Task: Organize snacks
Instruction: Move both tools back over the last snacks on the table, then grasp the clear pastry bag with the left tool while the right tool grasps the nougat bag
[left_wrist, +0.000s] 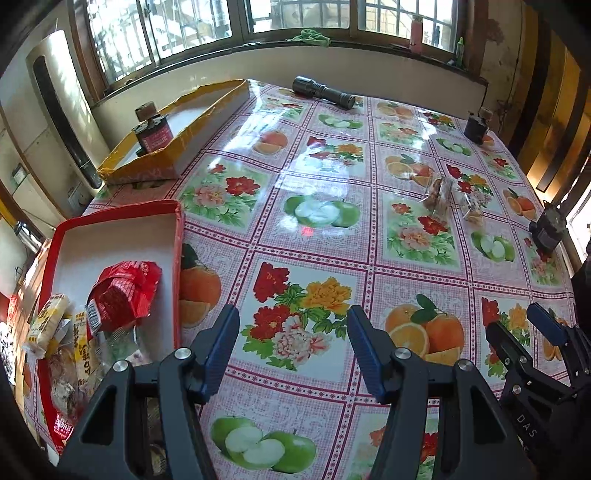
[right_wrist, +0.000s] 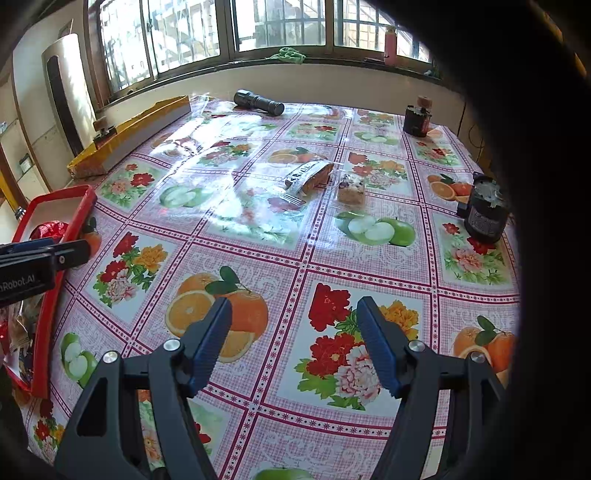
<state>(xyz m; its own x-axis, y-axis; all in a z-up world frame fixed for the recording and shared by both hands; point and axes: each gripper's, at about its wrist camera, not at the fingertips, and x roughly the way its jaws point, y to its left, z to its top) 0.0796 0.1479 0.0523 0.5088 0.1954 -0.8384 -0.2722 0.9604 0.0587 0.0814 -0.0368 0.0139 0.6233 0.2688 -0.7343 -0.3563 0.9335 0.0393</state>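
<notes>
With several packets already sitting in the red box (left_wrist: 122, 225), this looks like the gap between deliveries: both grippers empty, next fetch not yet begun.

Left gripper (left_wrist: 293, 345): jaws apart, nothing between them, only the flowered cloth of the bench (left_wrist: 317, 166) showing through the gap. Right gripper (right_wrist: 293, 338): same, spread about halfway, holding nothing.

Remaining targets, as I read it: two clear-wrapped snacks loose on the bench. In the right wrist view, the long packet (right_wrist: 308, 177) lies at centre, tilted, with the square cake packet (right_wrist: 351, 190) just beside it to the right. Both sit well above the right gripper's fingertips in frame, well apart from them. In the left wrist view the same pair appears at right of centre, far off.

Red box sits lower left in the left wrist view, just beside the left gripper's near finger; the red wrapper (left_wrist: 123, 291) and yellow-label packets (left_wrist: 50, 321) are inside it.

Next move, my judgement: right gripper goes out to the long packet, since it's closer to that side. Crinkly film lying flat, so come in low and pinch across the narrow width. Carry goes to frame left, into the box.

Flashlight (right_wrist: 258, 102) and dark jars (right_wrist: 484, 214) aren't snacks; leave them.
</notes>
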